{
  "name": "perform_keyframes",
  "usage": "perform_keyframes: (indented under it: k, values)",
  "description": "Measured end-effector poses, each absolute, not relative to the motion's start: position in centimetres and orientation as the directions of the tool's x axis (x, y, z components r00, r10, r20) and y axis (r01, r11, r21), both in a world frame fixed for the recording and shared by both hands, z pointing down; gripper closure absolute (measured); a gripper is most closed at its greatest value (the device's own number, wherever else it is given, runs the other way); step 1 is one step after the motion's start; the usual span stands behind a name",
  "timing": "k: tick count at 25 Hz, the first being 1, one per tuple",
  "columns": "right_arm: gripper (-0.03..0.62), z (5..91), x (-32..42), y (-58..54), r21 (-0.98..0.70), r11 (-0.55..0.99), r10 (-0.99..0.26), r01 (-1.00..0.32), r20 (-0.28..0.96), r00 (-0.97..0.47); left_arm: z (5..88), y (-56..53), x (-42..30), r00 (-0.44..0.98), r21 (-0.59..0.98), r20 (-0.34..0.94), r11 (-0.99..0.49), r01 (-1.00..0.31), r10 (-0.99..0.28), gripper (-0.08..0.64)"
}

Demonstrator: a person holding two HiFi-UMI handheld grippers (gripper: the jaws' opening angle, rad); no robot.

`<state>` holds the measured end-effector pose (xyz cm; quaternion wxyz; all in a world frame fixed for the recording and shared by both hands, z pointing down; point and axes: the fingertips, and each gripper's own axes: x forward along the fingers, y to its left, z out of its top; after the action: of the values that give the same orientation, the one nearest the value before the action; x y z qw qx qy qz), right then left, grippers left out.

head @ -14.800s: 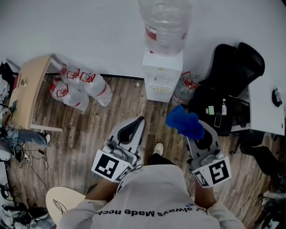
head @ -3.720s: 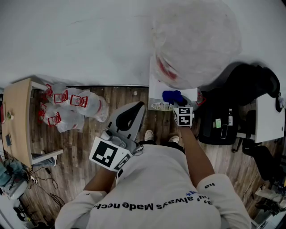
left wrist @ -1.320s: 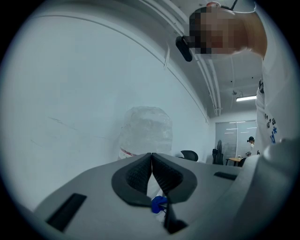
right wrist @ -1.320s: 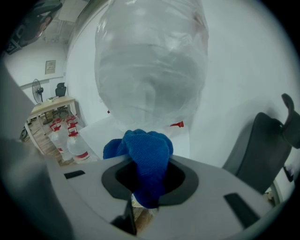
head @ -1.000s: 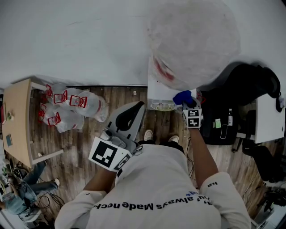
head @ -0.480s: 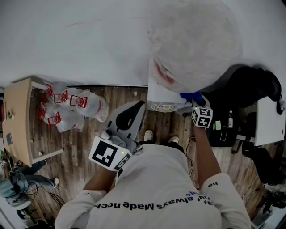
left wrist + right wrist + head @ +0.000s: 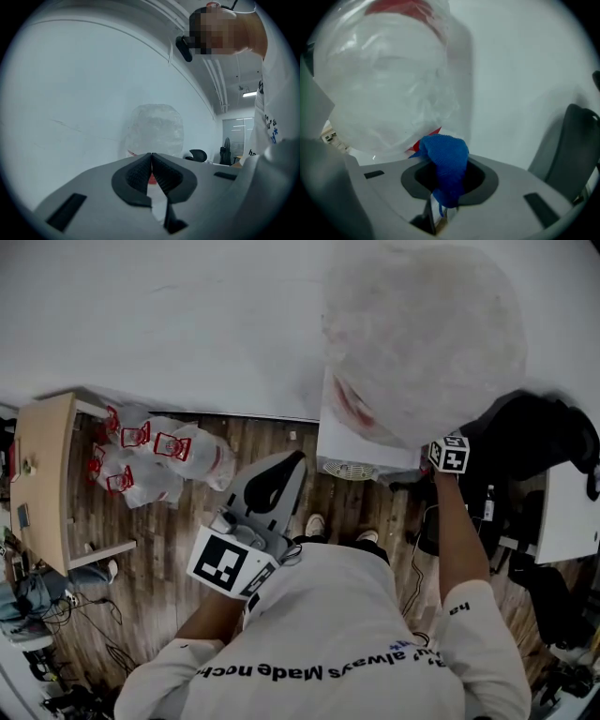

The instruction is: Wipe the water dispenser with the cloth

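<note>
The white water dispenser (image 7: pixel 361 442) stands against the wall with a big clear bottle (image 7: pixel 422 334) on top. In the right gripper view the blue cloth (image 7: pixel 445 161) is bunched between the jaws of my right gripper (image 7: pixel 446 176), pressed close under the bottle (image 7: pixel 384 79). The head view shows only that gripper's marker cube (image 7: pixel 448 453), at the dispenser's right top corner; cloth and jaws are hidden there. My left gripper (image 7: pixel 292 463) hangs in front of the person's chest with its jaws pressed together and nothing between them (image 7: pixel 151 164).
Wrapped packs of water bottles (image 7: pixel 155 460) lie on the wooden floor at left, beside a light wooden table (image 7: pixel 42 484). A black office chair (image 7: pixel 539 442) and a white desk (image 7: pixel 567 517) crowd the dispenser's right side. A white wall runs behind.
My right gripper has carried the cloth from the dispenser's front to its upper right corner, so the cloth is out of sight in the head view. The left gripper stayed still.
</note>
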<state>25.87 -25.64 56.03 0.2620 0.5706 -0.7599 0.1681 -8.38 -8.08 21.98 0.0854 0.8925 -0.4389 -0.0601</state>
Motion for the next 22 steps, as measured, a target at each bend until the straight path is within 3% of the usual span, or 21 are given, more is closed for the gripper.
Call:
perform_keyframes:
  k: [7,22]
  values:
    - [0.500,57.9,24.5,-26.5,-0.032,0.322,-0.740,-0.946,0.615,-0.273,22.2,-8.6,-8.2,0.589,0.204,-0.016,-0.580,-0.789,-0.808,0.540]
    - [0.509,59.2,24.5,-23.1,0.004,0.354,-0.735,-0.935,0.619,-0.276,22.0,-6.4,-7.1,0.608,0.203,-0.031,-0.601,-0.773,-0.793,0.540]
